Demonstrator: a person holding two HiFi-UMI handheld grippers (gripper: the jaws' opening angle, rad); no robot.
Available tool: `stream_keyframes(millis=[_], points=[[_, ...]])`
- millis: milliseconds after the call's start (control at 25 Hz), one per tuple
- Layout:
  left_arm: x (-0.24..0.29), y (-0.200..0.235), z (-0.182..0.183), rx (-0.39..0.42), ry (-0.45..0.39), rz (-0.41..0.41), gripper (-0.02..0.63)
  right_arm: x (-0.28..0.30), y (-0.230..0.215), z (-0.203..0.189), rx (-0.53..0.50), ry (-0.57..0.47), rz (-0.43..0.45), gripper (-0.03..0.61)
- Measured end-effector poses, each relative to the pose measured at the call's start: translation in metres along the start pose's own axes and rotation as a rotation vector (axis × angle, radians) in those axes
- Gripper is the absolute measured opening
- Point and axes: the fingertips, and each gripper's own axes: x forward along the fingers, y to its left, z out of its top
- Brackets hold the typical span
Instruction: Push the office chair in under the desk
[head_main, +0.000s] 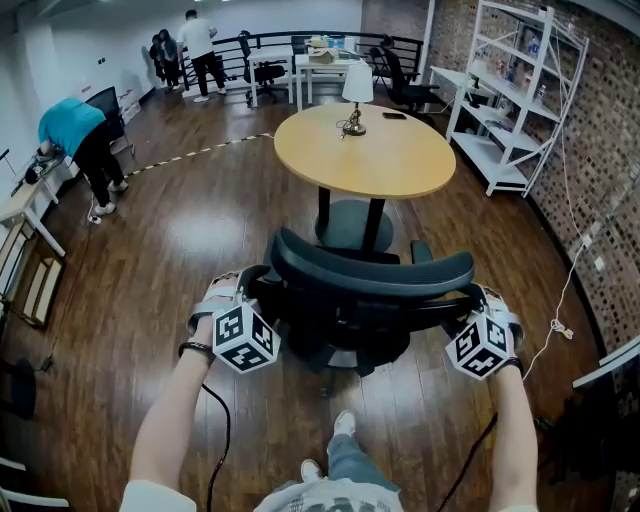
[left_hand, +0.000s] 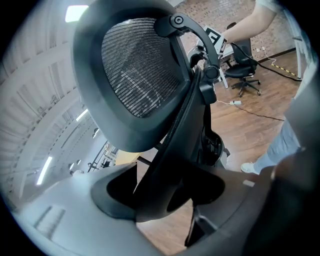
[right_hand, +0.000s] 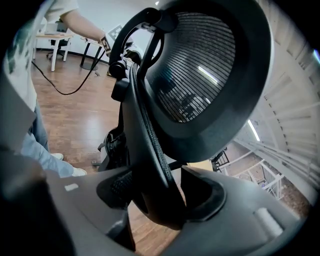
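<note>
Progress looks partial, perhaps halfway. Across the dark plank floor (head_main: 150, 260), the round desk (head_main: 400, 165) stands ahead on a single dark post with a disc foot, its pale wooden top well clear of other furniture. The office chair (head_main: 370, 275) is on the person's side of the desk, facing it with its back to the person. Its front seems to reach about to the desk's near edge, while the seat and back are out in the open, so I judge that most of the push into the gap is not yet done. The chair is black all over, upright and square to the desk. It has a wide curved backrest (head_main: 372, 268) whose top part is a dark mesh panel (left_hand: 137, 70) carried on a jointed bracket. The left gripper (left_hand: 157, 192) and right gripper (right_hand: 152, 192) are each clamped on a side rim of that backrest, jaws set wide around the thick frame, one at each end. A small lamp (head_main: 356, 95) stands on the desktop, well apart from the chair.
</note>
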Motion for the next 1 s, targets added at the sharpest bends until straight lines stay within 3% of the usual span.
stream_keyframes(millis=[1000], points=[[0.176, 0.118, 0.032, -0.014, 0.077, -0.037, 0.308, 0.145, -0.151, -0.019, 0.013, -0.011, -0.089, 0.258]])
